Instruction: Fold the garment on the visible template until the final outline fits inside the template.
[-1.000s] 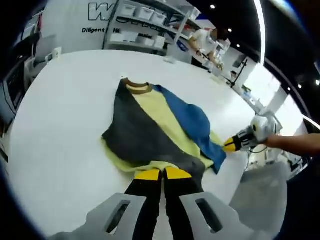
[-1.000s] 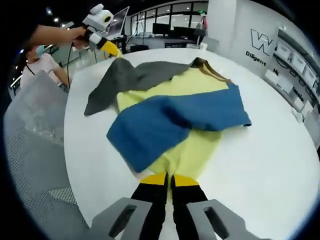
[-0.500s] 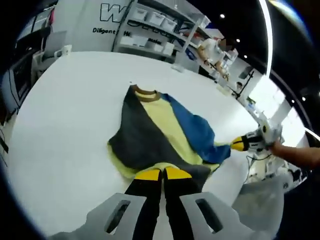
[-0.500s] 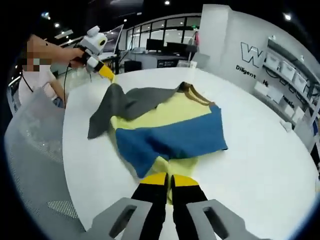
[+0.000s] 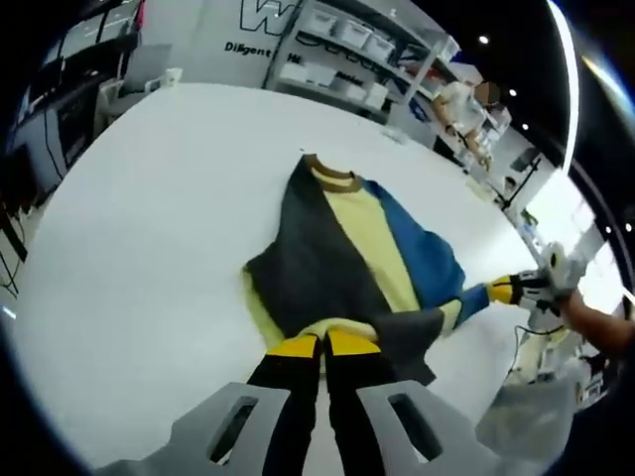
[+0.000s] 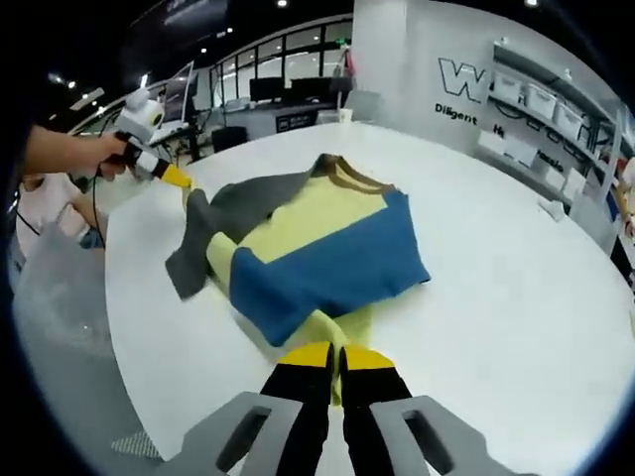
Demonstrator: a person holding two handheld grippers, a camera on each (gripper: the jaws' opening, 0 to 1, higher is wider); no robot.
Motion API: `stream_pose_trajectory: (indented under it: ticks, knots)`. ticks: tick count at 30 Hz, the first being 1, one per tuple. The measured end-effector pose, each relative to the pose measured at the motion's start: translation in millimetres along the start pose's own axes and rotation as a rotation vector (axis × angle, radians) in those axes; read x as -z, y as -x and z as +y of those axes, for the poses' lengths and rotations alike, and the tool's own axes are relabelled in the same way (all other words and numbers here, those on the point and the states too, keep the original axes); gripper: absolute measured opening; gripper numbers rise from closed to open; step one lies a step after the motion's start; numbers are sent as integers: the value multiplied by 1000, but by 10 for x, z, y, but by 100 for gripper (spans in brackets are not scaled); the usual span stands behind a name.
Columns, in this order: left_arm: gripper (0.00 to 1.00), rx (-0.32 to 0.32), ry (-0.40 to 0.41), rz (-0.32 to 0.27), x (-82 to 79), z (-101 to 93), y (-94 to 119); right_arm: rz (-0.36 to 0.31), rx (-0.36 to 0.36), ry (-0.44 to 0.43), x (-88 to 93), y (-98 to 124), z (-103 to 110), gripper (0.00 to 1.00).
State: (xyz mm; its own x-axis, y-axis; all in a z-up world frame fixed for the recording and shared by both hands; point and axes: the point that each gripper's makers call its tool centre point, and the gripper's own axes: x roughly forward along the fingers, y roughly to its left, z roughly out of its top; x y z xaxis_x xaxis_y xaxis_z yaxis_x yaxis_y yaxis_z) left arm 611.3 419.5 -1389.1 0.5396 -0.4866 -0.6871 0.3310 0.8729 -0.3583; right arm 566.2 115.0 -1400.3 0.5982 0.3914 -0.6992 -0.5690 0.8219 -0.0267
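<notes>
Left gripper view: the left gripper point(image 5: 322, 344) has its yellow-tipped fingers point(image 5: 294, 347) clenched on the near hem of the garment point(image 5: 337, 253), a yellow shirt with a grey sleeve and a blue sleeve folded across its body, lying on the white tabletop point(image 5: 139, 218). Its brown collar point(image 5: 330, 178) points to the far side. At the right, the right gripper point(image 5: 511, 290) reaches in, gripping the hem at the blue corner

Right gripper view: the right gripper point(image 6: 328, 357) has its fingers point(image 6: 306, 355) pinched shut on the yellow hem just under the blue sleeve point(image 6: 327, 268). The grey sleeve point(image 6: 233, 223) trails toward the left, where the left gripper point(image 6: 169, 176) meets the cloth at its far-left edge. No template outline can be made out on the tabletop point(image 6: 496, 268)

Judging from this, both sleeves are folded in and the step in hand is the hem fold. The next move calls for lifting both hem corners together, carrying them evenly toward the collar, and laying them down flat so the outline shrinks without skewing
</notes>
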Motion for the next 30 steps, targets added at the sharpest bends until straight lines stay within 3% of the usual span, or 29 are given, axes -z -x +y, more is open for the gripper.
stream_pose_trajectory:
  ticks: [8, 12, 17, 20, 24, 27, 30]
  knots:
    - [5, -15, -96, 25, 176, 53, -41, 44, -19, -6, 138, -37, 48, 0]
    - [19, -47, -140, 28, 251, 162, -42, 47, -24, -15, 181, -49, 47, 0]
    - [27, -3, -157, 67, 417, 117, -78, 54, -24, -5, 175, -58, 43, 0]
    - [26, -3, -197, 83, 472, 95, -127, 52, -22, -2, 149, -56, 36, 0]
    - [25, 10, -171, 111, 548, 72, -208, 56, -24, 8, 133, -51, 32, 0]
    - [19, 16, -178, 100, 531, 49, -195, 56, -23, 12, 115, -51, 23, 0]
    - [8, 38, -151, 124, 564, 7, -189, 55, -22, 19, 96, -58, 11, 0]
